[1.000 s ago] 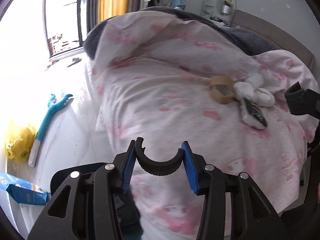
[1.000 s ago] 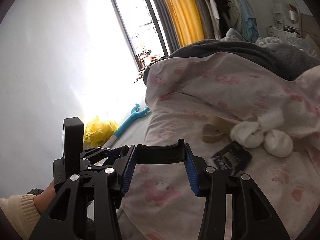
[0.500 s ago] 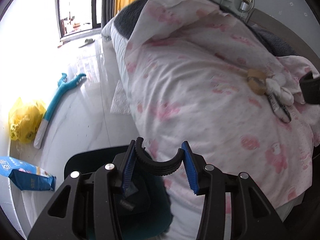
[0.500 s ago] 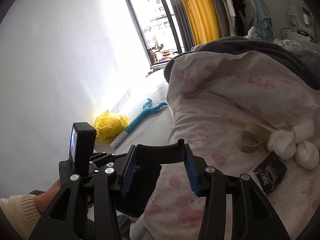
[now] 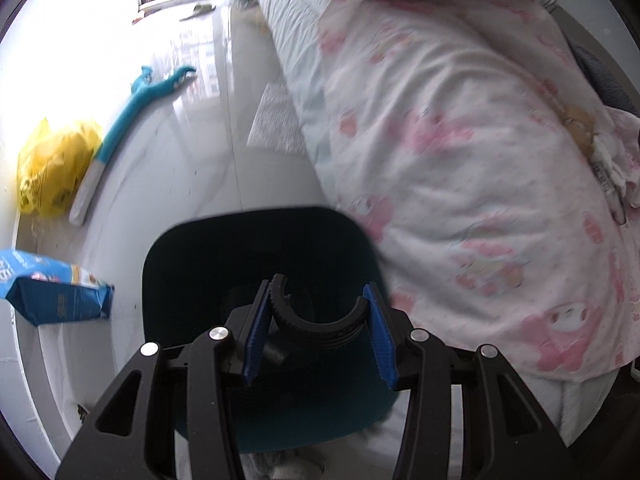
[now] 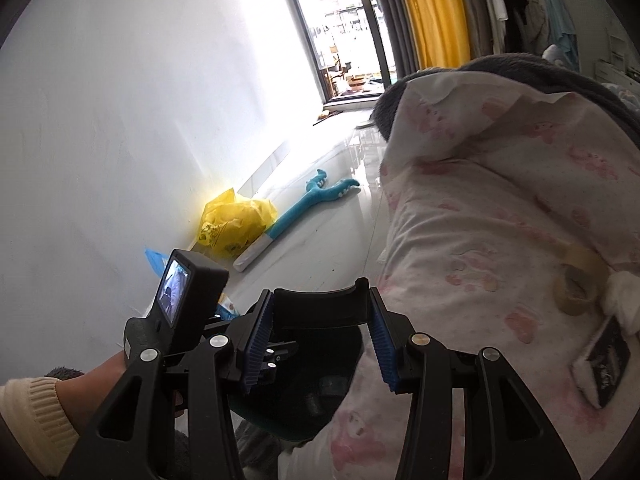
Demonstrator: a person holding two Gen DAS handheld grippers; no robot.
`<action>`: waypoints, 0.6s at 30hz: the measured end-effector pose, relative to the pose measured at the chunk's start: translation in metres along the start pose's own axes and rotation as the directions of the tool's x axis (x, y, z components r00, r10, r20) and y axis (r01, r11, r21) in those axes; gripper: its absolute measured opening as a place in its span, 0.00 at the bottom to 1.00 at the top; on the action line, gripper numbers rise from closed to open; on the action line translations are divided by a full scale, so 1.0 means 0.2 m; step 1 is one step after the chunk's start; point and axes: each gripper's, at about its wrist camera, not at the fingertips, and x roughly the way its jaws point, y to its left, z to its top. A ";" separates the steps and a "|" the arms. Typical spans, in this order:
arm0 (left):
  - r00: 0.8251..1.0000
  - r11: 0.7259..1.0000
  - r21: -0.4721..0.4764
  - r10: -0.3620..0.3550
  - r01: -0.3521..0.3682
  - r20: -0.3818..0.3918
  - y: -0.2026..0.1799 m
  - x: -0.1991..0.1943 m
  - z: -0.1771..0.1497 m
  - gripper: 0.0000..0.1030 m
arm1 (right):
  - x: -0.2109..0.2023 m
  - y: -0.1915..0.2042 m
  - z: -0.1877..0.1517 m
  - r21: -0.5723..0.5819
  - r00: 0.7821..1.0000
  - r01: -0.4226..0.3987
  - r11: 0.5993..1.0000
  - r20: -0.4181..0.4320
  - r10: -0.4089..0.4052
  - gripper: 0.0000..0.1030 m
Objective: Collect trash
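My left gripper (image 5: 318, 336) is shut on a black ribbed half-ring (image 5: 318, 326), pointing steeply down over the mouth of a dark teal bin (image 5: 256, 240) on the floor beside the bed. My right gripper (image 6: 320, 340) is shut on a black curved plastic strip (image 6: 320, 304) that spans its blue pads, just above the same bin (image 6: 316, 404). On the pink quilt lie a tape roll (image 6: 576, 284), white tissue wads (image 6: 624, 296) and a black packet (image 6: 600, 364). The left hand's camera unit (image 6: 188, 292) shows in the right wrist view.
A yellow plastic bag (image 5: 52, 168), a blue long-handled toy (image 5: 132, 116) and a blue snack packet (image 5: 56, 292) lie on the white floor by the wall. The bed with the pink quilt (image 5: 460, 140) fills the right side. A cream sleeve (image 6: 32, 412) is at lower left.
Both views have swung away from the bed top, leftward and down to the floor. The teal bin has come in under both grippers. Each gripper keeps its black piece.
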 end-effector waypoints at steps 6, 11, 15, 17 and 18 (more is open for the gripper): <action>0.997 1.000 -0.023 -0.019 0.018 -0.074 0.10 0.06 -0.05 0.49 | 0.15 0.09 0.00 0.000 0.998 -0.026 1.000 -0.054 0.026 0.46; 0.995 0.998 -0.064 -0.018 0.012 -0.095 0.19 0.06 -0.08 0.58 | 0.28 0.13 -0.02 0.029 0.994 -0.045 0.999 -0.099 0.048 0.46; 0.997 0.995 -0.098 -0.033 0.026 -0.067 0.25 0.02 -0.08 0.73 | 0.37 0.15 -0.01 0.043 0.991 -0.050 0.998 -0.123 0.055 0.46; 0.998 0.992 -0.117 -0.040 0.034 -0.048 0.29 -0.01 -0.07 0.78 | 0.42 0.16 -0.01 0.053 0.989 -0.053 0.997 -0.136 0.059 0.46; 0.999 0.992 -0.123 -0.042 0.038 -0.033 0.31 -0.04 -0.07 0.80 | 0.44 0.16 0.00 0.058 0.988 -0.054 0.997 -0.139 0.061 0.46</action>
